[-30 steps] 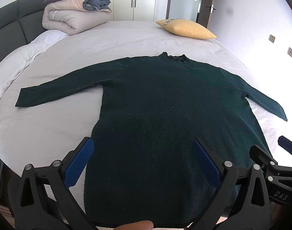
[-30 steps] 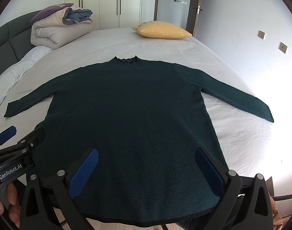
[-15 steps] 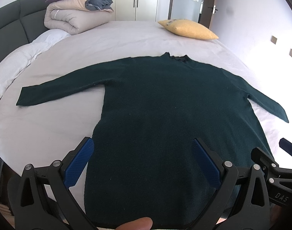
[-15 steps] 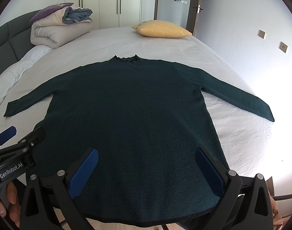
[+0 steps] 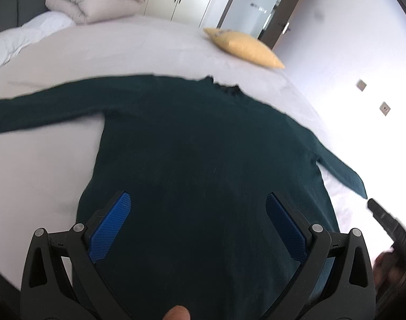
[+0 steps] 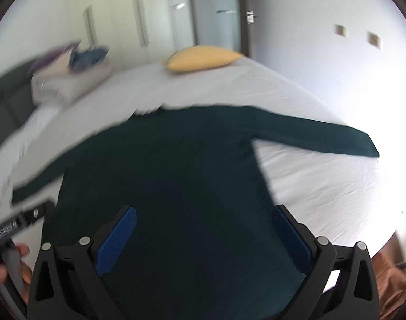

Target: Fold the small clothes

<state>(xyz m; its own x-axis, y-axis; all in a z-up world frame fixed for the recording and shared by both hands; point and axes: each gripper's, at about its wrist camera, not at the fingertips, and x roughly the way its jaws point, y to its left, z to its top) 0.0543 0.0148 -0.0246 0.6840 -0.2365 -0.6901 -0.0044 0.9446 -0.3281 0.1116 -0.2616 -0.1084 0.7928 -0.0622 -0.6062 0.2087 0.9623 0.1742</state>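
A dark green long-sleeved sweater (image 5: 203, 146) lies flat on the bed, sleeves spread to both sides, neck pointing away. It also shows in the right wrist view (image 6: 176, 173). My left gripper (image 5: 197, 213) is open and empty above the sweater's lower left part. My right gripper (image 6: 203, 229) is open and empty above the lower right part. The right sleeve (image 6: 323, 138) stretches toward the bed's right edge. The left sleeve (image 5: 37, 109) runs to the left. Both views are blurred by motion.
The bed has a pale sheet (image 5: 43, 165). A yellow pillow (image 5: 243, 46) lies at the far side. Folded duvets (image 5: 91, 2) are stacked at the far left by the grey headboard. A wall with sockets (image 5: 384, 108) runs along the right.
Both grippers have moved forward over the sweater and tilted, the left view rolling one way and the right view the other. The sweater has not moved. Jaws remain open.
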